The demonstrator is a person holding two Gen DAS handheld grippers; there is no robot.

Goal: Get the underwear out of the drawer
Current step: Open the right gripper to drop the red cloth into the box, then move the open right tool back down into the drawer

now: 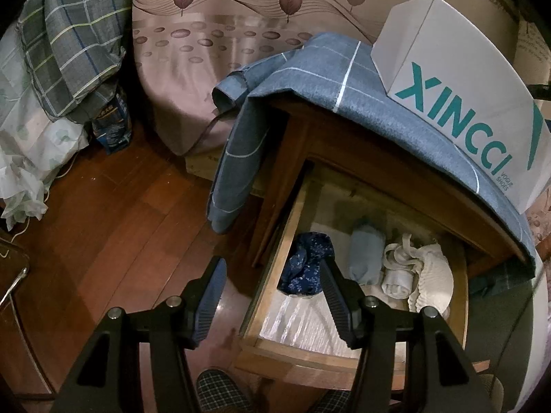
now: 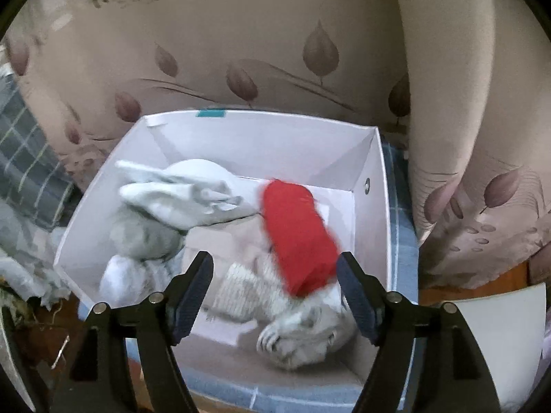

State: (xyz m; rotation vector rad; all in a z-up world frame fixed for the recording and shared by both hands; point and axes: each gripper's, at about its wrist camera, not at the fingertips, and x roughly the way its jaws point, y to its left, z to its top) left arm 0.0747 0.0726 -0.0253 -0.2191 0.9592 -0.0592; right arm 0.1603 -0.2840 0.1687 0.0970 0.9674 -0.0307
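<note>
The wooden drawer (image 1: 272,275) stands pulled out of a nightstand. In it lie a dark blue patterned piece of underwear (image 1: 303,265), a light blue roll (image 1: 365,254) and white pieces (image 1: 413,272). My left gripper (image 1: 273,268) hangs open over the drawer's left wall with nothing between its fingers. In the right wrist view my right gripper (image 2: 275,258) stands open above a white shoe box (image 2: 382,189). A red rolled piece of underwear (image 2: 299,237), blurred, lies free in the box just beyond the fingertips, on top of pale grey and white garments (image 2: 179,196).
The shoe box (image 1: 465,103) sits on the nightstand top, which a blue checked cloth (image 1: 310,79) covers. A bed with a leaf-print sheet (image 1: 193,69) stands behind. A plaid pillow (image 1: 69,41) is at the left, above wooden floor (image 1: 120,223). Checked slippers (image 1: 220,392) show at the bottom.
</note>
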